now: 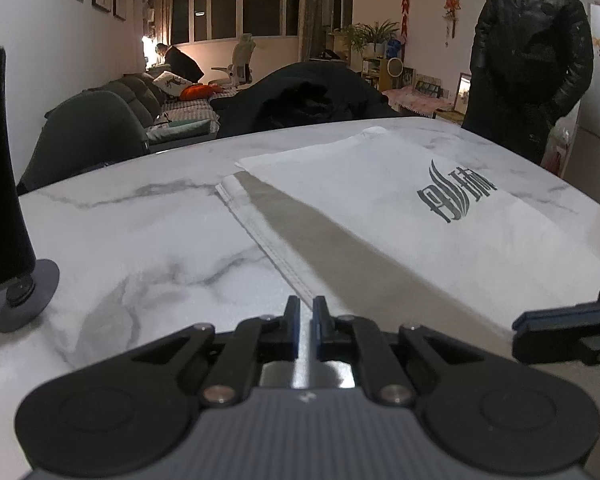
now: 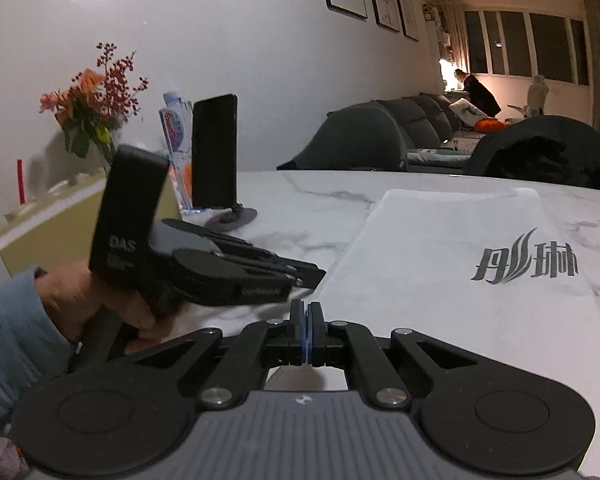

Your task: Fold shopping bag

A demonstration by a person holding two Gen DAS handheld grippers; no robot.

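A white shopping bag with a dark logo lies flat on the marble table. Its stitched left hem runs straight into my left gripper, whose jaws stand a sliver apart with pale fabric between them. In the right wrist view the bag stretches away to the right, and the left gripper, held by a hand, touches its near left edge. My right gripper is shut, blue pads together, over the bag's near edge; no fabric shows between them. It also shows at the right.
A phone on a round stand stands at the table's left, with a bottle and flowers behind it. Chairs, one draped with a black coat, line the far edge. A person in a dark jacket stands at the far right corner.
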